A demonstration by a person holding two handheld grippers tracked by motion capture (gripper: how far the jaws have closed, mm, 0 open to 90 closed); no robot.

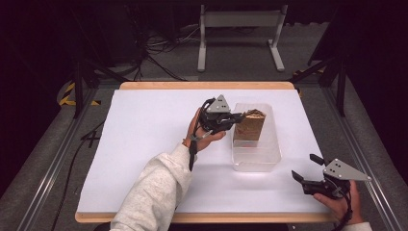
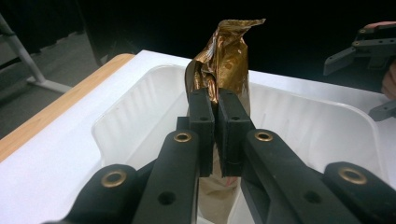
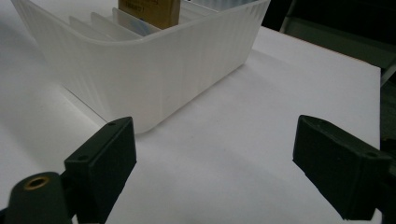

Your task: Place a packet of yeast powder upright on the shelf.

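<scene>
A gold-brown foil bag (image 1: pixel 250 124) stands upright in the far end of a clear plastic bin (image 1: pixel 256 160) on the white table. My left gripper (image 1: pixel 236 117) is shut on the bag's crumpled top, coming from the bin's left. In the left gripper view the jaws (image 2: pixel 215 122) pinch the foil bag (image 2: pixel 226 60), which rises above them inside the bin (image 2: pixel 140 107). My right gripper (image 1: pixel 304 168) stands open near the table's front right corner, with nothing between its fingers. The right gripper view has the bin's ribbed wall (image 3: pixel 154 70) ahead and the bag's lower part (image 3: pixel 149 11) inside.
White dividers (image 3: pixel 100 23) stand inside the bin. The white sheet (image 1: pixel 144 139) covers the wooden table, with bare room at left and front. A grey metal stand (image 1: pixel 240 33) and cables lie on the floor beyond the far edge.
</scene>
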